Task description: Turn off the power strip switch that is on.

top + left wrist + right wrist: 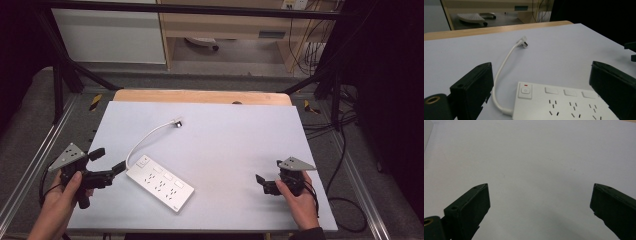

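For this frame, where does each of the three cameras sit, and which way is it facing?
High view: above the person's side, looking forward and down on the table; forearms, left gripper, right gripper.
Left gripper view: rides the left gripper, facing the power strip, its cord and plug; wide-apart jaws.
Right gripper view: rides the right gripper, facing bare tabletop; wide-apart jaws.
Shared: high and left gripper views both show the power strip.

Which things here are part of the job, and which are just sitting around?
Part of the job:
- power strip
- its cord and plug
- left gripper, open beside the strip
- right gripper, open over bare table

Just sitting around:
- table
- wooden board behind it
- floor cables
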A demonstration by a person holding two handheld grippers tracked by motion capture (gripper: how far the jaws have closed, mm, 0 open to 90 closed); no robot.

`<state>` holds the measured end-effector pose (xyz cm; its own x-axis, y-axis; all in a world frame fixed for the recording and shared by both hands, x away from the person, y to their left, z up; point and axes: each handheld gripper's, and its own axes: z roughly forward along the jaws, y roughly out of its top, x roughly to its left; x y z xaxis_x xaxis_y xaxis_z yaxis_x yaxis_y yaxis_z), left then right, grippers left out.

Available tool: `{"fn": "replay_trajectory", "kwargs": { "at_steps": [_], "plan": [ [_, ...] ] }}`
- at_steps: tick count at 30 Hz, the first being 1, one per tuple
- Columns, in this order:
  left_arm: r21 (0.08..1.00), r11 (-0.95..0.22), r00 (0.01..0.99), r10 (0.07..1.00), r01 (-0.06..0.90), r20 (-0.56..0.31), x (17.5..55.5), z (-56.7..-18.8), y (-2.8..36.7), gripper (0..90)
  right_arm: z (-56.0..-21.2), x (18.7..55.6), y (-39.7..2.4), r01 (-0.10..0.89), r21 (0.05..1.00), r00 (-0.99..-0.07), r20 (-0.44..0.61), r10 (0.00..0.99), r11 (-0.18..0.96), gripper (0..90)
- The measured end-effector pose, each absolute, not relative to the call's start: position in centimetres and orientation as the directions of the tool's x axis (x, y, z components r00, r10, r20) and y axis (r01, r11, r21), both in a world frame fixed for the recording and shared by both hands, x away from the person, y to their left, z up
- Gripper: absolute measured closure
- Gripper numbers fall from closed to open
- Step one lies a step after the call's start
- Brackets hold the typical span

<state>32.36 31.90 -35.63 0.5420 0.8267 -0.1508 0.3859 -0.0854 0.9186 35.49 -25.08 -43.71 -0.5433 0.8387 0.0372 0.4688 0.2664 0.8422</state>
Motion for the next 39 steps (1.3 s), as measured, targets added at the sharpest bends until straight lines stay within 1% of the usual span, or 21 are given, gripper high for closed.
{"fn": "replay_trajectory", "kwargs": {
  "at_steps": [19,30,35,39],
  "plan": [
    [0.901,-0.069,0.502,0.847,0.427,-0.173,31.2,-38.6,33.6,6.6,-43.7,35.5,-25.1,0.472,0.839,-0.544,0.036,0.838,0.27,3.2],
    [0.875,-0.134,0.524,0.838,0.466,-0.151,30.5,-40.6,33.3,7.0,-43.7,35.5,-25.1,0.471,0.84,-0.542,0.035,0.84,0.268,3.2],
    [0.858,-0.167,0.529,0.837,0.486,-0.138,30.4,-41.7,32.3,7.9,-43.7,35.5,-25.3,0.469,0.845,-0.535,0.039,0.844,0.258,3.2],
    [0.846,-0.206,0.556,0.822,0.492,-0.123,30.2,-42.2,31.3,8.1,-43.7,35.5,-25.5,0.474,0.842,-0.53,0.038,0.847,0.259,3.2]
  ]
}}
